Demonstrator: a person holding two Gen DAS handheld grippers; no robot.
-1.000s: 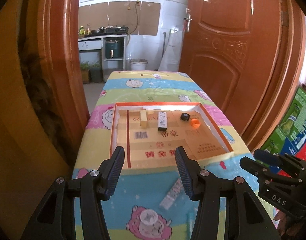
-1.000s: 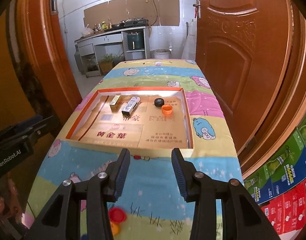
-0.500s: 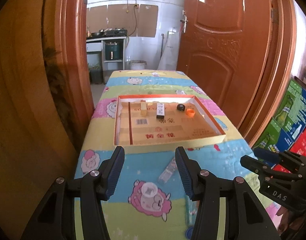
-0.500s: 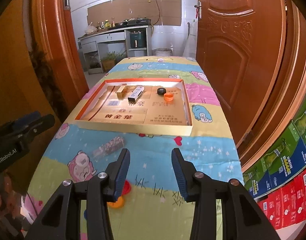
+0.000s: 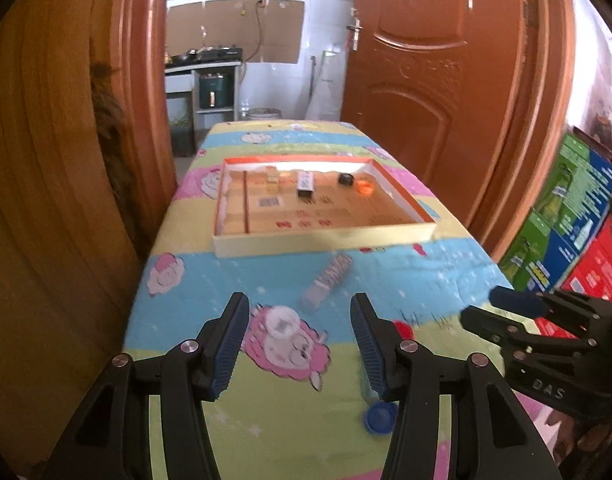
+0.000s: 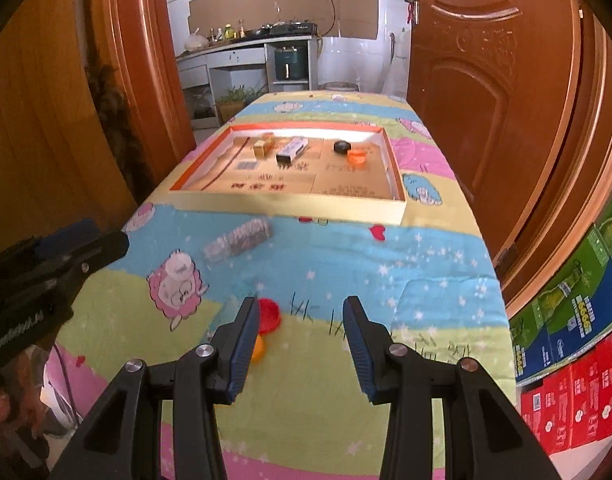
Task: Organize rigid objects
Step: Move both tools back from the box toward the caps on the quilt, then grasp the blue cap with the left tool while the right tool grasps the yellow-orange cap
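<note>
We find four items already in the shallow orange-rimmed cardboard tray (image 6: 394,168). A clear plastic oblong case (image 6: 237,242), white lid (image 5: 281,321), red cap (image 6: 269,314) and blue cap (image 5: 380,417) remain on the cloth. Left gripper (image 5: 299,346) and right gripper (image 6: 301,346) stand apart, empty.

The orange cap (image 6: 258,349) is mostly hidden behind a finger of the right gripper (image 6: 301,344), and the red cap (image 6: 269,314) beside it is partly covered by the same finger. In the left wrist view a finger of the left gripper (image 5: 299,346) cuts off part of the blue cap (image 5: 381,417). The wrapped packet (image 6: 237,241) is blurred, its print unreadable, and the lettering on the shallow box (image 6: 289,208) floor is too small to read.
</note>
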